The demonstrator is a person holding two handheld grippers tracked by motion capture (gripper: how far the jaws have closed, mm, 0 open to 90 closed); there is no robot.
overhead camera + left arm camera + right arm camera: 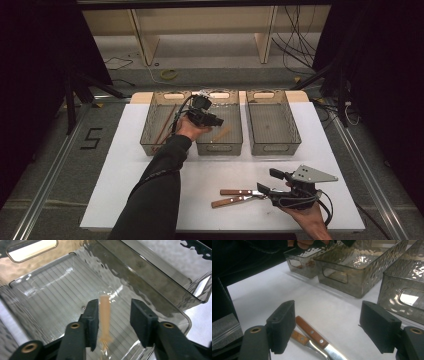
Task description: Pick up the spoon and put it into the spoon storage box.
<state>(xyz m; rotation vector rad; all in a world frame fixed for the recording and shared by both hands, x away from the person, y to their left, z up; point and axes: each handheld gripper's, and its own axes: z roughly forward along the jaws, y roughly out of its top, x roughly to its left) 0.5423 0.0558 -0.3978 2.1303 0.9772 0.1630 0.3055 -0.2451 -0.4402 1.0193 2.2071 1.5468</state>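
Observation:
My left gripper (215,120) hovers open over the middle grey bin (235,145). In the left gripper view a pale wooden utensil (105,315) lies blurred on the bin floor (57,290) below my open left gripper (114,308), free of both pads; the high view shows this utensil (221,133) too. Near the table's front right, my right gripper (269,182) is open just right of two wooden-handled knives (239,192) lying side by side. In the right gripper view the knives (312,332) lie under the left pad of my right gripper (329,312), which holds nothing.
Three translucent grey bins stand in a row at the back of the white table (200,175). The left bin (150,127) holds thin reddish sticks (162,127); the right bin (272,120) looks empty. My left sleeve (157,185) crosses the table's middle.

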